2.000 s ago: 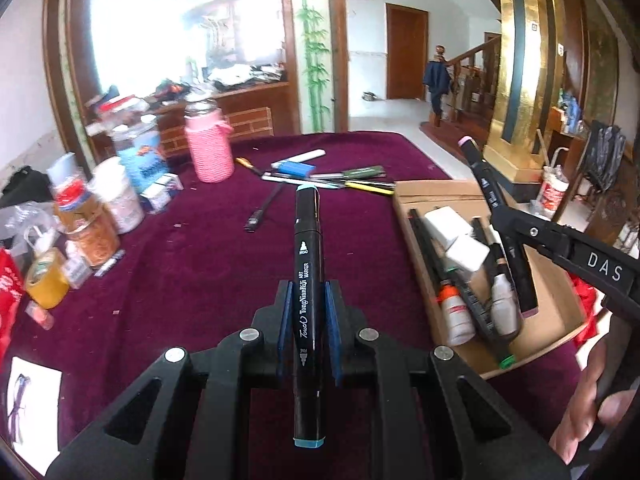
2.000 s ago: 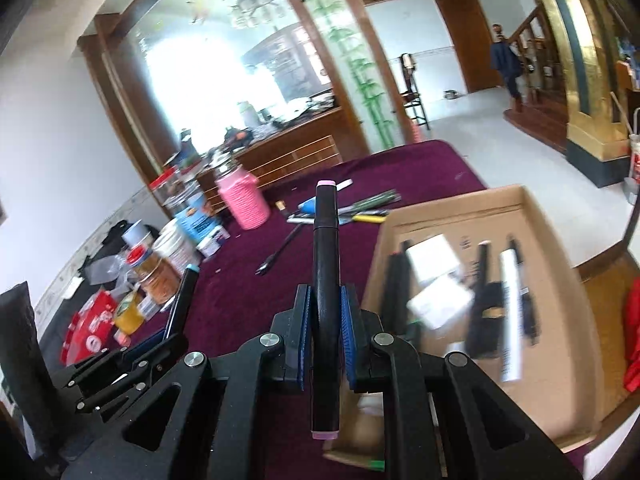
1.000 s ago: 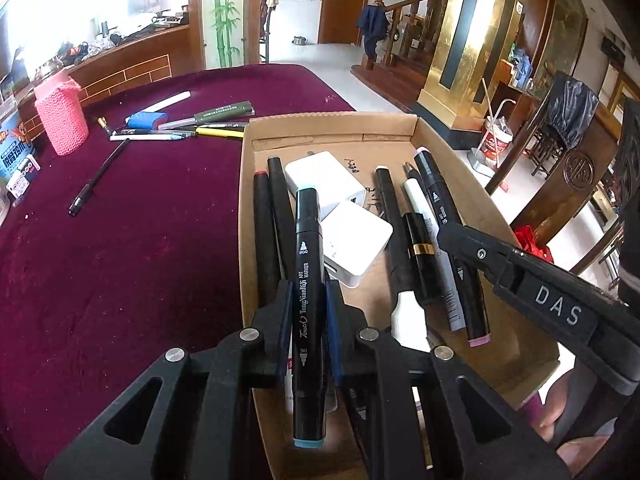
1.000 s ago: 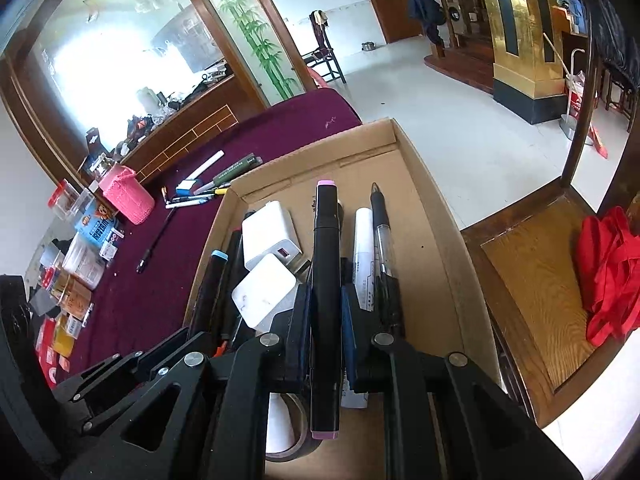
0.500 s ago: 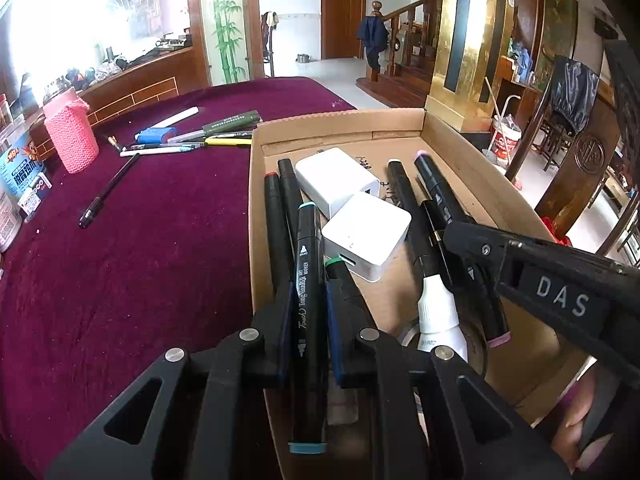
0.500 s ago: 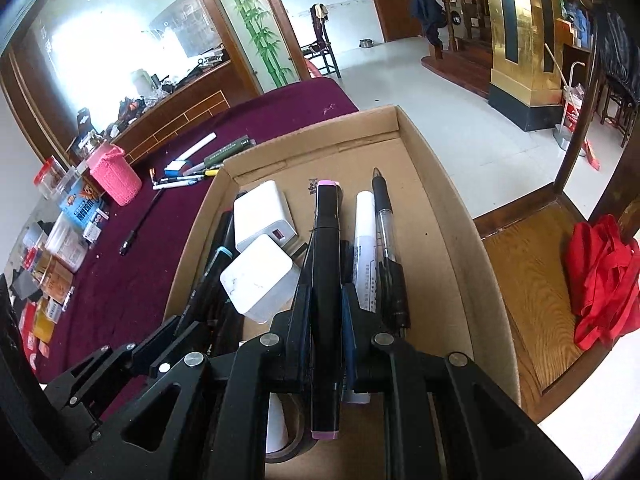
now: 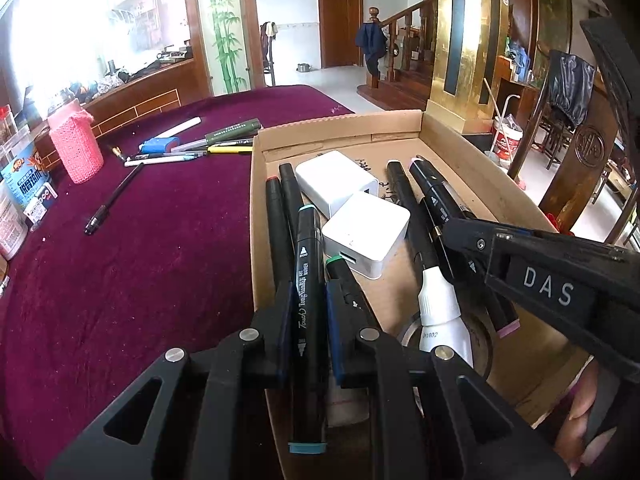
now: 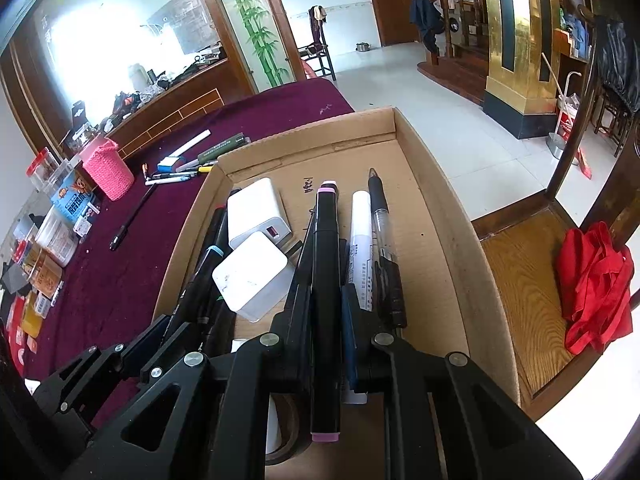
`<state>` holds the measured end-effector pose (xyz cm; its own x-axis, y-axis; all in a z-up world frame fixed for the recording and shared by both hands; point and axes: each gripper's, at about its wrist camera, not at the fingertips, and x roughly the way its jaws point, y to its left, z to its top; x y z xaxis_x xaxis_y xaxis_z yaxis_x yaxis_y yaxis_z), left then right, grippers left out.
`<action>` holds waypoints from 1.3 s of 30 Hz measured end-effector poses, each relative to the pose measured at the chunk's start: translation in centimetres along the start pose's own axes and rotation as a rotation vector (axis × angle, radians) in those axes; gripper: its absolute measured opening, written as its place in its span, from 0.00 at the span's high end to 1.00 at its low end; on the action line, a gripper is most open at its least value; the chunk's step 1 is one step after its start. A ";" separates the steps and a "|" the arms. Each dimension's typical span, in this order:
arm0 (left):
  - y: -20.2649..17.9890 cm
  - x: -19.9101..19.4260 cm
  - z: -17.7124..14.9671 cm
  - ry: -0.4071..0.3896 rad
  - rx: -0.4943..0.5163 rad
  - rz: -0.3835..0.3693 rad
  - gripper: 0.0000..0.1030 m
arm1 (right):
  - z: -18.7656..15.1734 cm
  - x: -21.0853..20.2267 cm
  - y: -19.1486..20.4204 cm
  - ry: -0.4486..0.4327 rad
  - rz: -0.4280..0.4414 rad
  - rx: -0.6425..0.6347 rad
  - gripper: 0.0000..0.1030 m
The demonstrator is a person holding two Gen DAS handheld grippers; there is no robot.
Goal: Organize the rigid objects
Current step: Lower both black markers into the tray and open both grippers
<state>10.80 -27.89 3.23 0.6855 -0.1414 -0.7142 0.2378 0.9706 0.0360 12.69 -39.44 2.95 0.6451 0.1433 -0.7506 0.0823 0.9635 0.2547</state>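
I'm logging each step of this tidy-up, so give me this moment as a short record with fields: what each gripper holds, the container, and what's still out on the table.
left gripper: shut on teal-capped marker, over the box
right gripper: shut on pink-capped marker, over the box
cardboard box: holds two white chargers, markers, pens
maroon tablecloth: loose pens and a pink knitted cup remain outside

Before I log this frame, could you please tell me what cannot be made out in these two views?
- Tape roll, left wrist view: mostly hidden under the white tube and right gripper.
- Pens on the cloth, right wrist view: too small to tell apart.
- Scribble on the cardboard box floor: too small to read.
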 end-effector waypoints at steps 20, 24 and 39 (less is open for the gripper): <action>-0.7 -0.3 -0.2 -0.030 0.036 0.035 0.87 | 0.1 -0.3 0.4 -0.009 0.010 -0.002 0.87; -0.7 -0.4 -0.2 -0.030 0.035 0.036 0.87 | 0.3 -0.4 0.5 -0.009 0.013 -0.004 0.87; -0.6 -0.9 -0.1 -0.063 0.035 0.050 0.69 | 0.5 -1.1 0.6 -0.048 0.020 0.002 0.69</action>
<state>9.94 -28.30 3.77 0.7389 -0.1064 -0.6653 0.2258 0.9695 0.0958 12.37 -39.15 4.23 0.6821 0.1512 -0.7155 0.0710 0.9601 0.2705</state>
